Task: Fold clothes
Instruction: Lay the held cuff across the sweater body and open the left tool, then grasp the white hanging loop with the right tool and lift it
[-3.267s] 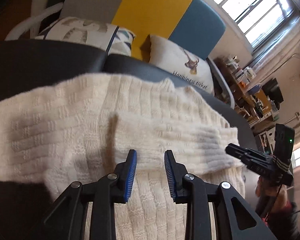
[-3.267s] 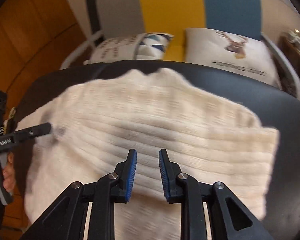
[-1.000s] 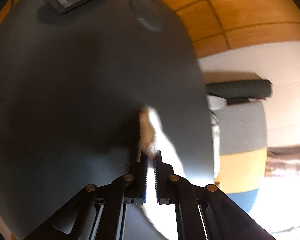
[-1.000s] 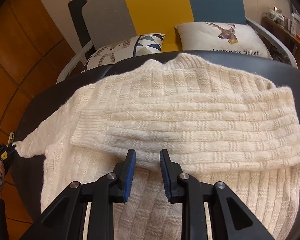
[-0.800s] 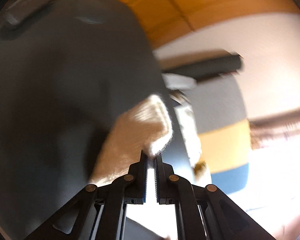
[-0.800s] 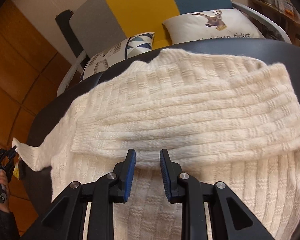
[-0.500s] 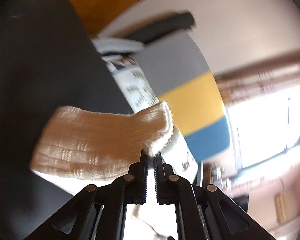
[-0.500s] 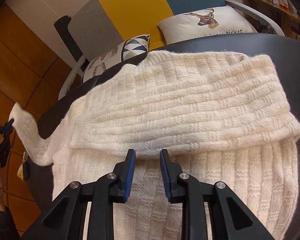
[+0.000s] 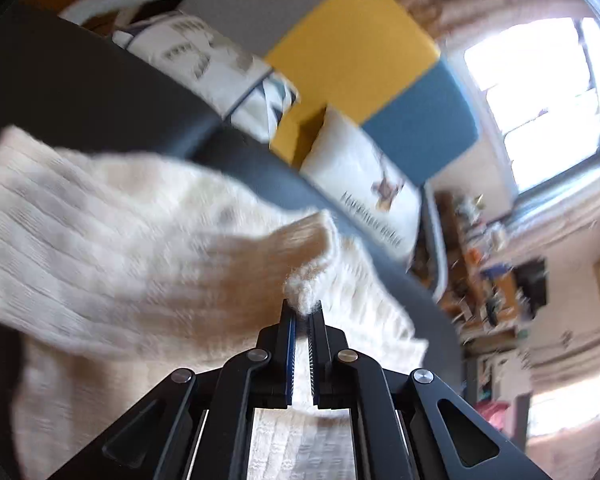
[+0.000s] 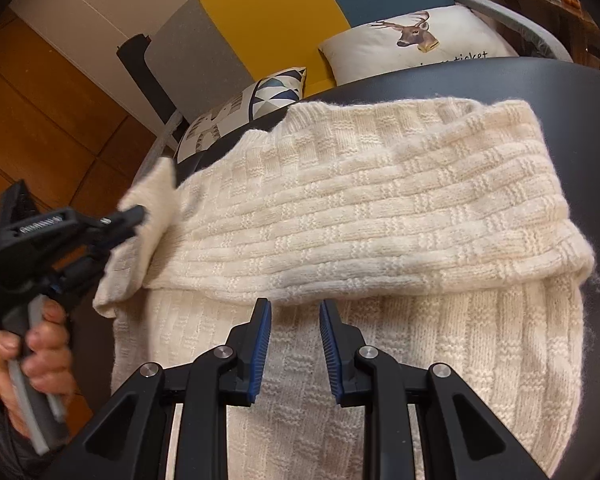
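A cream knitted sweater lies spread on a dark round table, one sleeve folded across its chest. My left gripper is shut on the cuff of the other sleeve, which hangs lifted above the sweater's left side. In the right wrist view that left gripper comes in from the left with the sleeve, held by a hand. My right gripper hovers over the sweater's lower body, just below the folded sleeve's edge, its jaws apart with nothing between them.
Behind the table stands a sofa in grey, yellow and blue with a deer cushion and a patterned cushion. Wooden panels lie to the left. A bright window and cluttered shelves are at the right.
My left gripper has swung the sleeve cuff up off the table's left edge and in over the sweater, rolling as it went. My right gripper has drifted slightly, still open over the sweater.
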Demonstrator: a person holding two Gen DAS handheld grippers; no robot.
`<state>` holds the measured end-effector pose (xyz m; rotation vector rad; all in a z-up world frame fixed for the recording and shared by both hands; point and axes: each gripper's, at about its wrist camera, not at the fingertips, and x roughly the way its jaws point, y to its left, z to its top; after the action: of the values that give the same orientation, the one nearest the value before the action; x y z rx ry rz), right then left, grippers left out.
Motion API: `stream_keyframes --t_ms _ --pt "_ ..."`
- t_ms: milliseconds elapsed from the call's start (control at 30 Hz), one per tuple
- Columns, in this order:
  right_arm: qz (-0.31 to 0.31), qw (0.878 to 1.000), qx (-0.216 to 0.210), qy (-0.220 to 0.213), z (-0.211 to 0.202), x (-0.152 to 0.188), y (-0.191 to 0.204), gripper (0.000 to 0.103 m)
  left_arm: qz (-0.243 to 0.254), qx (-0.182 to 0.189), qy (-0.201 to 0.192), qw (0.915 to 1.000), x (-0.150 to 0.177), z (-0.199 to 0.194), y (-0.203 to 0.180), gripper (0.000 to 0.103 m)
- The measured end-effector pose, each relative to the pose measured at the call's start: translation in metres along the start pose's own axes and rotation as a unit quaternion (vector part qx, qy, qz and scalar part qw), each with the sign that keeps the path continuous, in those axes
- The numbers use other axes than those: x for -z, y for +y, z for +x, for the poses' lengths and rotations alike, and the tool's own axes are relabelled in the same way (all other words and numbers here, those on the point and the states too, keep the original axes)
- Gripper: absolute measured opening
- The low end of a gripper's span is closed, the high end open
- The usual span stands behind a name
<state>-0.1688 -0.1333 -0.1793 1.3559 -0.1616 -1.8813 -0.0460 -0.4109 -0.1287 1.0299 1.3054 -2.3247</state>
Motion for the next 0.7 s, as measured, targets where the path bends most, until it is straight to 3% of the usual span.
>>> stream_keyframes --t_ms 167,233,367,533,600,700 --pt "0.027 0.998 -0.056 0.008 0.005 -0.004 0.000 0.025 -0.019 0.012 0.039 0.9990 0.012 0.026 0.006 0.009" --pt "0.056 0.993 -0.105 0.014 0.011 -0.006 0.001 0.025 -0.033 0.029 0.045 0.9980 0.017 0.021 0.009 0.021" --pt "0.115 0.974 -0.194 0.022 0.032 -0.012 0.010 0.025 -0.045 0.062 0.042 0.9962 0.019 -0.012 0.016 0.033" --pt "0.161 0.966 -0.200 0.029 0.068 -0.017 0.026 0.028 -0.047 0.069 0.025 0.9961 0.018 -0.060 0.039 0.039" --pt "0.169 0.972 -0.162 0.033 0.078 -0.016 0.032 0.031 -0.056 0.070 0.023 0.9957 0.017 -0.074 0.053 0.039" --pt "0.190 0.969 -0.157 0.027 0.085 -0.013 0.032 0.031 -0.070 0.080 0.014 0.9943 0.020 -0.094 0.079 0.041"
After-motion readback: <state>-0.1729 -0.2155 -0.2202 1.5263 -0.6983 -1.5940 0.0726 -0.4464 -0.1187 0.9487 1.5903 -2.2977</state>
